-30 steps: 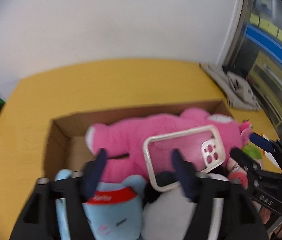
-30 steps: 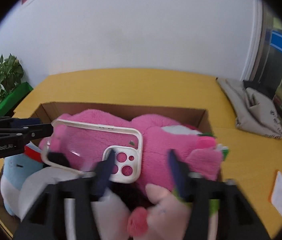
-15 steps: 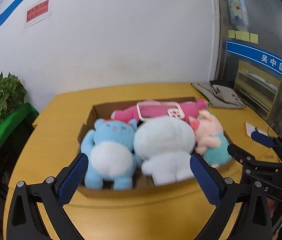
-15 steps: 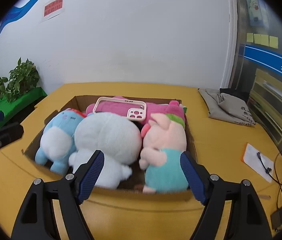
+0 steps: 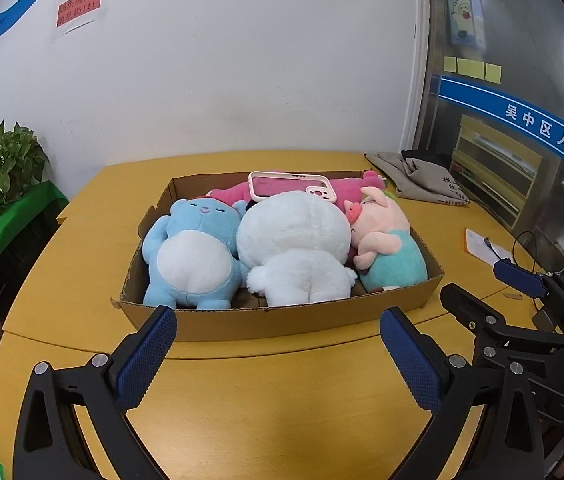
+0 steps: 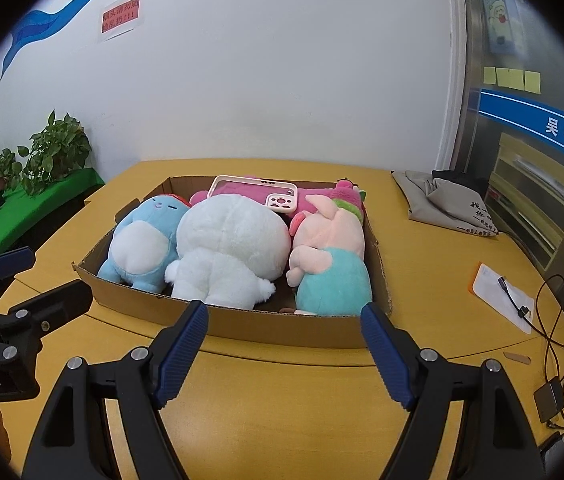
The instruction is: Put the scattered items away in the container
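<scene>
Left tongs [image 5: 276, 330] and right tongs [image 6: 284, 326] are held wide apart, nothing between them, above the counter [image 5: 266, 404] just short of the cardboard box [image 5: 282, 322]. Blue toy [image 5: 192, 252], white toy [image 5: 296, 252], pig toy [image 5: 386, 240] and phone case [image 5: 292, 186] are seen inside the box.

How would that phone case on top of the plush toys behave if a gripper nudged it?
The phone case lies loose across the pink plush and white plush, so it would probably slide or tilt. It looks thin, likely light and slightly flexible.
</scene>
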{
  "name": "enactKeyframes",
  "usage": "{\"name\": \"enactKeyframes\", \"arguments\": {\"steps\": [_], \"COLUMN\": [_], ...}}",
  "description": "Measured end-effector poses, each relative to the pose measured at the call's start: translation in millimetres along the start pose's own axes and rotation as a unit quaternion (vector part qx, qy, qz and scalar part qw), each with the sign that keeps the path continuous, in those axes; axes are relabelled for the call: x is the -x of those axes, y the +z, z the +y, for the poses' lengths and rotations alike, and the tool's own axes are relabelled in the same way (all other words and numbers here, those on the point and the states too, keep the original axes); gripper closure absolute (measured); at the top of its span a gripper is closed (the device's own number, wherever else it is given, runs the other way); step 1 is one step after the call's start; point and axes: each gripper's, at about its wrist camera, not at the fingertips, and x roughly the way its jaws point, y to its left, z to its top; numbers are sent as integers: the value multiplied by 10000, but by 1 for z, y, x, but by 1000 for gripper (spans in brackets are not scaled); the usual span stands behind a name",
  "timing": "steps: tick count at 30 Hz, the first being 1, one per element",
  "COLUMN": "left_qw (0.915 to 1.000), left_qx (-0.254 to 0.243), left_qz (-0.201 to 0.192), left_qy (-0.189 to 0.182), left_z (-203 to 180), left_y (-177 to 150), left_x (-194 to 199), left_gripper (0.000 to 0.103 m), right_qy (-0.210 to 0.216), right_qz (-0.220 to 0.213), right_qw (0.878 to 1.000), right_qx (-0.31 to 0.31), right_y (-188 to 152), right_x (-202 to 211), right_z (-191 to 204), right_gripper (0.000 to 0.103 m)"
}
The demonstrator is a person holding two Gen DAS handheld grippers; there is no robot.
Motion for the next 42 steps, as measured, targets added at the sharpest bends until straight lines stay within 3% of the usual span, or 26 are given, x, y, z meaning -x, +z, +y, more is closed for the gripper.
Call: {"name": "enactKeyframes", "arguments": {"steps": [32,37,42], "left_qw": [9998,9996,9992], "left_qx": [76,145,172], "left_qz": [-52,155,266], "left_qy": [151,-181,-234], "left_z": [-6,-7,-7], "left_y": [-4,-9,-13], "left_x": [-3,-10,-17], "left_gripper": [0,0,0], "right_qy": [85,99,72], "right_qz": [62,67,34], "right_qw": [9999,9998,9999], "right_qx": [-129,-148,-131], "right_y": [-11,-13,-14], "right_x": [-5,-6,-6], "right_z": [-7,-8,-10], "right_gripper": [25,25,25]}}
